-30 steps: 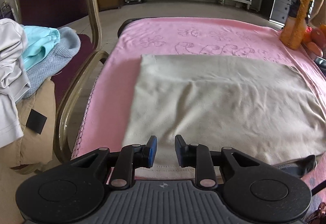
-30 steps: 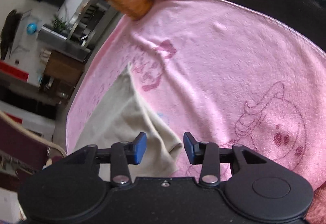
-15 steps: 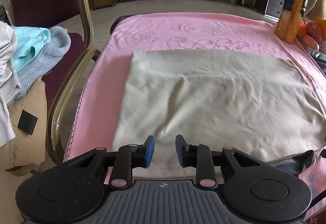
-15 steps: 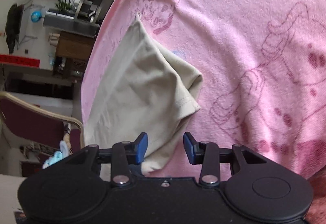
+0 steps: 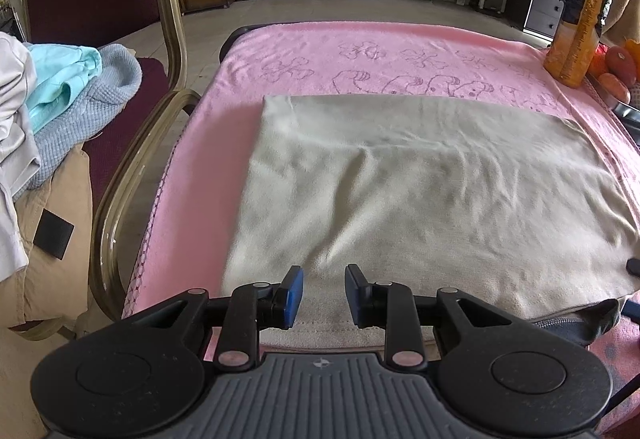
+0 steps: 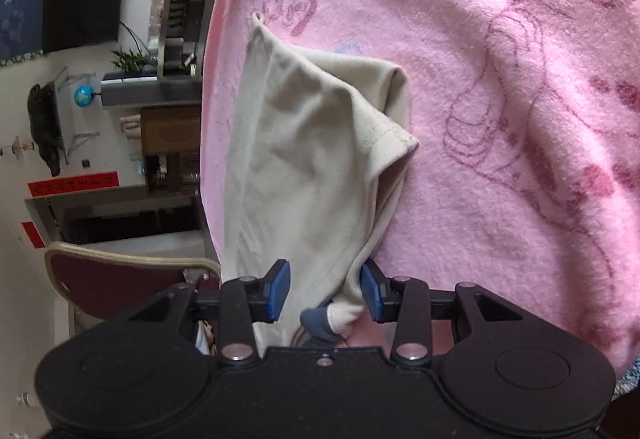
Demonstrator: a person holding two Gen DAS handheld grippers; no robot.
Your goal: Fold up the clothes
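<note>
Beige garment (image 5: pixel 420 191): spread flat on the pink blanket (image 5: pixel 320 55) covering the tabletop, near hem by the left gripper (image 5: pixel 324 293), jaws apart, holding nothing. Right gripper (image 6: pixel 325 289): jaws apart, garment's lifted corner between the pads, grip uncertain. Orange juice bottle (image 5: pixel 580 23): beyond the garment's far right corner. Clothes pile (image 5: pixel 60 95): left of the garment, on a chair (image 5: pixel 132 143).
</note>
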